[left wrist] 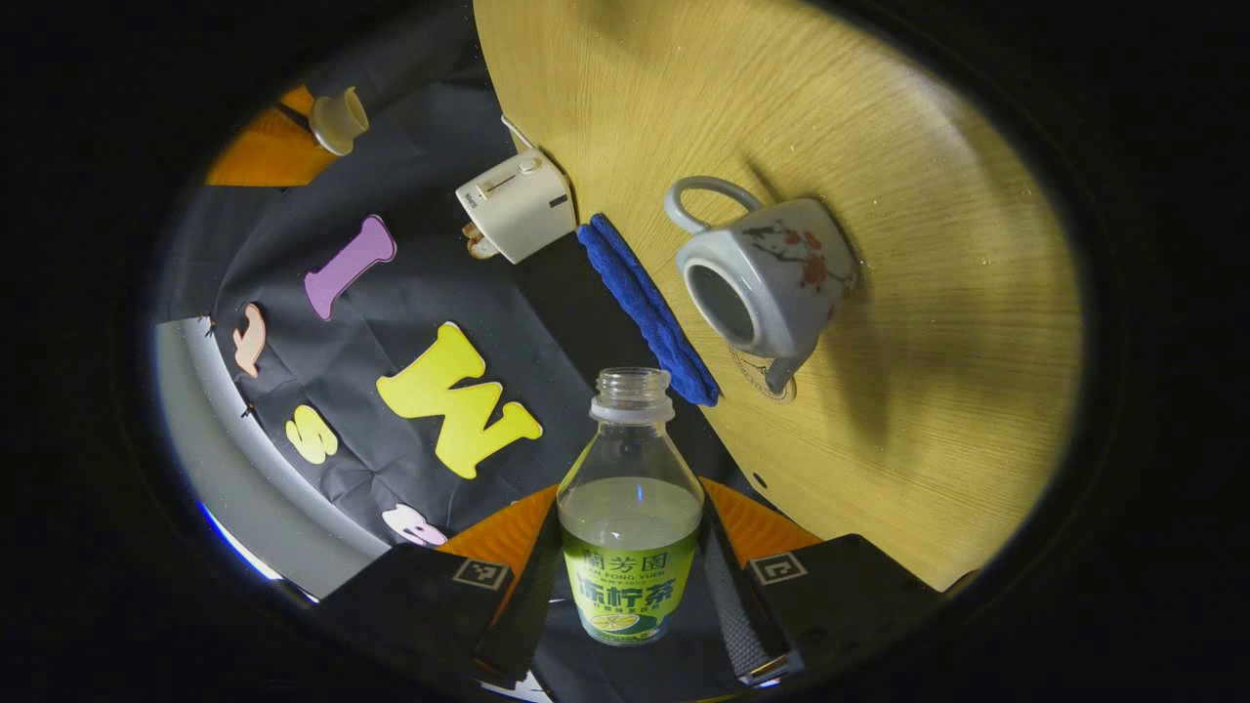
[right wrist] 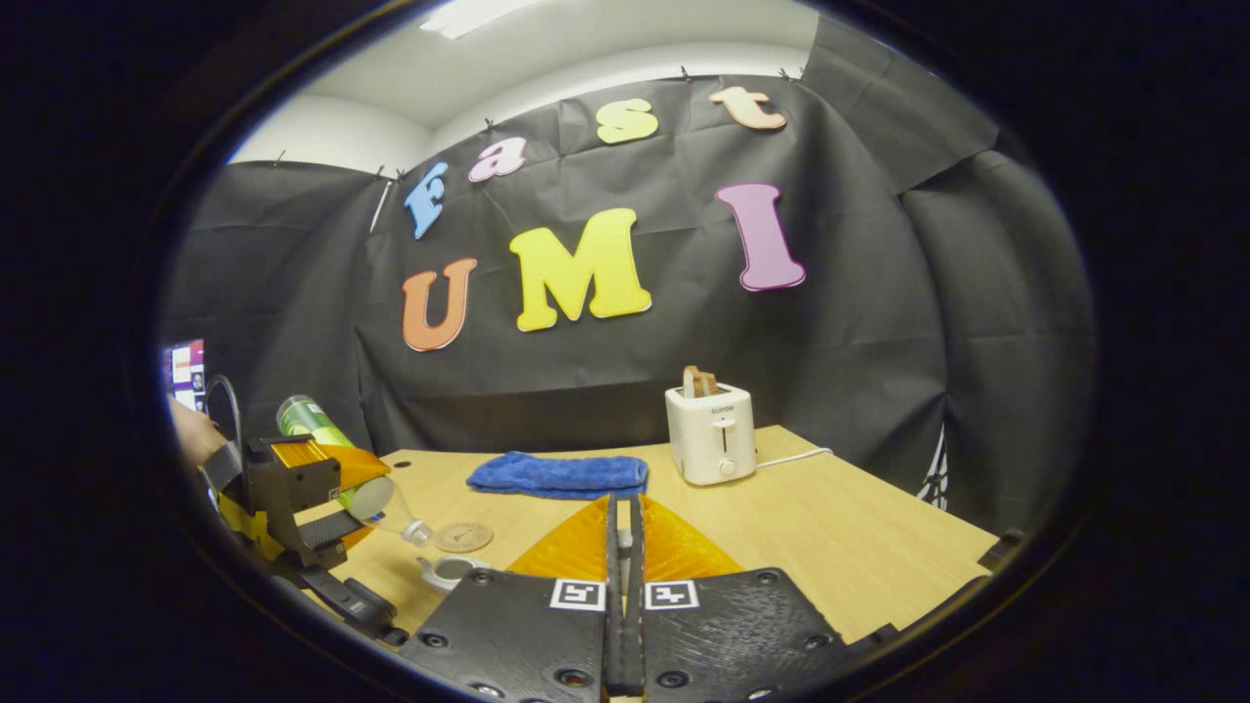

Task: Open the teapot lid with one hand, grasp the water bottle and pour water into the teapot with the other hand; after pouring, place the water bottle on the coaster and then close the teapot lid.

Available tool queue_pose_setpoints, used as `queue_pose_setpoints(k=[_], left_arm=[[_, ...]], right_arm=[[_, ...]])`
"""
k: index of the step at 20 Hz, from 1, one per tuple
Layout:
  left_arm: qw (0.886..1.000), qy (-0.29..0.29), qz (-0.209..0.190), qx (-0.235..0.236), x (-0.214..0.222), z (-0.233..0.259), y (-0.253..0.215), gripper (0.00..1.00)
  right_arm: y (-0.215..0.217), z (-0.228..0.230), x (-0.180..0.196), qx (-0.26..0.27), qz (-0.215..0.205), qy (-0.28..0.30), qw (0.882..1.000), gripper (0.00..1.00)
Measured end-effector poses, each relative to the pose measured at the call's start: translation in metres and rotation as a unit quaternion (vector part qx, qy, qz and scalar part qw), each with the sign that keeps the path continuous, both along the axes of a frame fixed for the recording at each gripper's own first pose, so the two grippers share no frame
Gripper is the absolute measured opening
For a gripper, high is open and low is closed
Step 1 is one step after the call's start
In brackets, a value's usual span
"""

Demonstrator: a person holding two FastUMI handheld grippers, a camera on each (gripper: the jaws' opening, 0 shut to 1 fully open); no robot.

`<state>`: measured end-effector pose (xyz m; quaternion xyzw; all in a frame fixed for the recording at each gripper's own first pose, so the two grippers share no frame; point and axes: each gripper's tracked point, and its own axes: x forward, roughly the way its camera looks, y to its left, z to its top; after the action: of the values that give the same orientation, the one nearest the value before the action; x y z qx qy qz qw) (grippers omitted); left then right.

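Observation:
My left gripper (left wrist: 630, 561) is shut on the uncapped water bottle (left wrist: 630, 469), a clear bottle with a green label, about half full. The white flowered teapot (left wrist: 771, 283) stands on the wooden table ahead of the bottle's mouth, its top open. In the right gripper view the left gripper (right wrist: 322, 508) holds the bottle (right wrist: 317, 422) tilted, neck down, just above the teapot (right wrist: 451, 570). The round coaster (right wrist: 463, 536) lies beside the pot. My right gripper (right wrist: 623, 517) is shut; in the left gripper view it holds the cream teapot lid (left wrist: 339, 119) up off the table.
A folded blue towel (right wrist: 557, 475) lies at the table's far edge, also next to the teapot (left wrist: 645, 308). A white toaster (right wrist: 711, 434) with a cord stands at the back right. A hand (right wrist: 195, 434) holds the left gripper.

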<state>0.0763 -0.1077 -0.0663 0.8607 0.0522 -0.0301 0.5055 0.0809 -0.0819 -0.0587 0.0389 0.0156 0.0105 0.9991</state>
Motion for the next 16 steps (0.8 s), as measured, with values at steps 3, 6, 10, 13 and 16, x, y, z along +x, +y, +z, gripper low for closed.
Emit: queue_pose_setpoints(k=[3, 6, 10, 13, 16], left_arm=[[0.999, 0.010, -0.004, -0.053, 0.002, -0.011, 0.004, 0.74], [0.989, 0.038, -0.002, -0.142, 0.004, -0.031, 0.010, 0.74], [0.953, 0.041, 0.023, -0.300, 0.008, -0.037, 0.023, 0.74], [0.901, 0.034, 0.036, -0.431, 0.016, -0.028, 0.033, 0.70], [0.819, 0.025, 0.064, -0.570, 0.036, -0.010, 0.052, 0.74]], right_arm=[[-0.002, -0.002, 0.003, 0.001, -0.004, 0.003, 1.000, 0.00], [-0.002, -0.007, 0.005, 0.000, -0.006, 0.007, 1.000, 0.00], [-0.006, -0.004, 0.004, -0.007, -0.016, 0.005, 1.000, 0.00], [-0.006, 0.008, -0.005, -0.008, -0.018, -0.007, 1.000, 0.00], [-0.007, 0.018, -0.010, -0.015, -0.025, -0.024, 0.999, 0.00]])
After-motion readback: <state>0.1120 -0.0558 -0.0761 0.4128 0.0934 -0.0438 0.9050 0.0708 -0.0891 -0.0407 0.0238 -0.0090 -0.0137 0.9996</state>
